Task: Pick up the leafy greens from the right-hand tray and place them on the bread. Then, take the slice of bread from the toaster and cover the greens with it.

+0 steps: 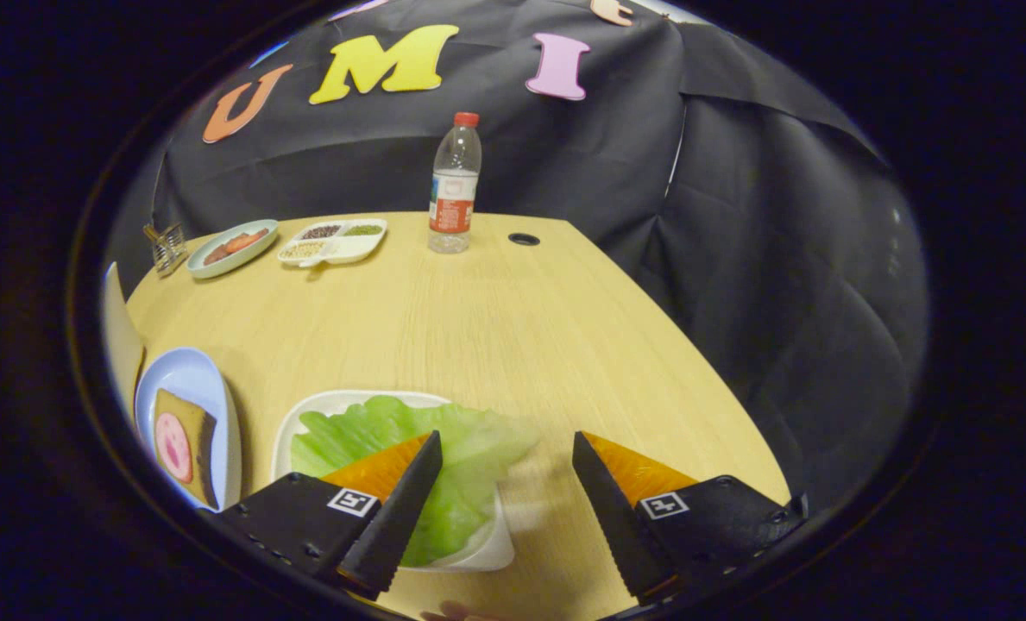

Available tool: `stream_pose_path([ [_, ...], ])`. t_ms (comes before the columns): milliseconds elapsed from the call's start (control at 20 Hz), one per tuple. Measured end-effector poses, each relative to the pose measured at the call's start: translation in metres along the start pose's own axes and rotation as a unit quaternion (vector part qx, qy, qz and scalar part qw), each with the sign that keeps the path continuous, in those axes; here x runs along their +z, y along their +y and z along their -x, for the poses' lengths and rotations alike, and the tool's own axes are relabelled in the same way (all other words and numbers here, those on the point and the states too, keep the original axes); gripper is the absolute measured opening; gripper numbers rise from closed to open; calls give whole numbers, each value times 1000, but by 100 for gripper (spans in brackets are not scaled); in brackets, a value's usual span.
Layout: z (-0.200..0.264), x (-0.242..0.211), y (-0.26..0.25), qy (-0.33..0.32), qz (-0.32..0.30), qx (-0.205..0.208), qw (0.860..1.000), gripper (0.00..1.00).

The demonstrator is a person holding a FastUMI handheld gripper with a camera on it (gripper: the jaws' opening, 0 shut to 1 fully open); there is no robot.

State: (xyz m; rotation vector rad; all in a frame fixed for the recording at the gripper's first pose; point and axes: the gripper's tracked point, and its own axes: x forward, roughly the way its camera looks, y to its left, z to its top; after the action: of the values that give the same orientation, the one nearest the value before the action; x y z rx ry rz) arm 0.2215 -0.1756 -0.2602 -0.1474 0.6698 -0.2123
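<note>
A pale green lettuce leaf (443,457) lies in a white tray (305,423) on the wooden table, its right edge hanging past the tray rim. My gripper (506,448) hovers open just above it: the left finger (400,509) is over the leaf, the right finger (616,509) is over bare table beside the tray. Nothing is held. To the left of the tray, a light blue plate (186,379) carries a slice of bread (191,444) with a round pink slice of meat on top.
At the table's far side stand a water bottle (455,185) with a red cap, a white divided dish (333,241) of grains, a pale green plate (232,247) with food and a small metal rack (165,246). A cable hole (523,239) is near the bottle. The table's right edge runs diagonally.
</note>
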Motion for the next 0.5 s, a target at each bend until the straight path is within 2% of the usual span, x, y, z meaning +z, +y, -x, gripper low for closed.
stream_pose_path([
  [50,-1,3,2,-5,-8,8,1000,94],
  [150,-4,3,8,3,-5,22,1000,88],
  [250,-5,7,13,2,7,31,999,78],
  [350,-4,8,20,5,13,41,999,54],
  [450,-4,11,16,-2,13,39,999,26],
  [500,0,8,20,1,5,51,999,11],
])
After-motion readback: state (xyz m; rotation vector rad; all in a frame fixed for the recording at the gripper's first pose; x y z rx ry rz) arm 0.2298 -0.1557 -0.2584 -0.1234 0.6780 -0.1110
